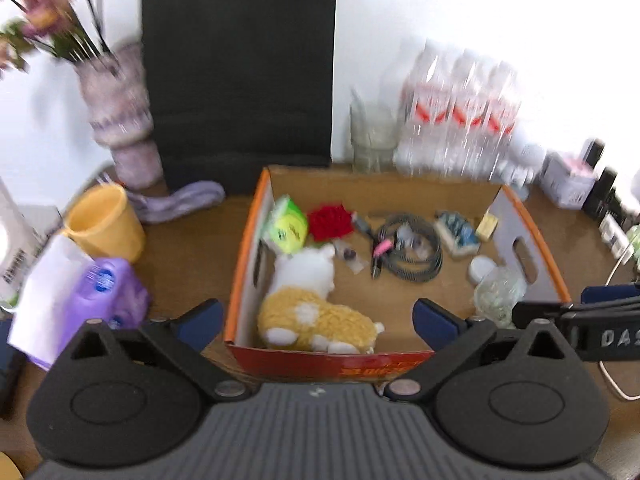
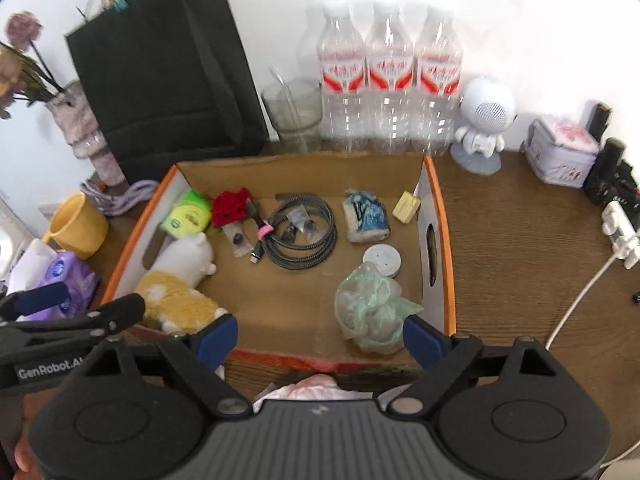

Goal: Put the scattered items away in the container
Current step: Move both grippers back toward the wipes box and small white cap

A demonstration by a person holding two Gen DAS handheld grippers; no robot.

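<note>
An open cardboard box [image 2: 444, 216] with an orange rim stands on the wooden table. Inside it lie a yellow-and-white plush toy [image 2: 180, 284], a crumpled pale green plastic bag [image 2: 372, 308], a coiled grey cable [image 2: 300, 232], a red flower [image 2: 230, 206], a green packet [image 2: 188, 216] and a few small items. My right gripper [image 2: 320, 338] hovers open over the box's near edge, close to the bag, with nothing between its fingers. My left gripper [image 1: 318, 316] is open and empty above the near left corner, over the plush toy [image 1: 312, 304]. The left wrist view is blurred.
Behind the box stand a black paper bag [image 2: 160, 76], a glass [image 2: 294, 108], three clear bottles [image 2: 390, 76] and a white robot figure [image 2: 484, 120]. A yellow cup [image 2: 78, 226], a purple tissue pack [image 2: 66, 280] and a vase [image 2: 86, 132] are left; a tin [image 2: 560, 152] and power strip [image 2: 620, 232] are right.
</note>
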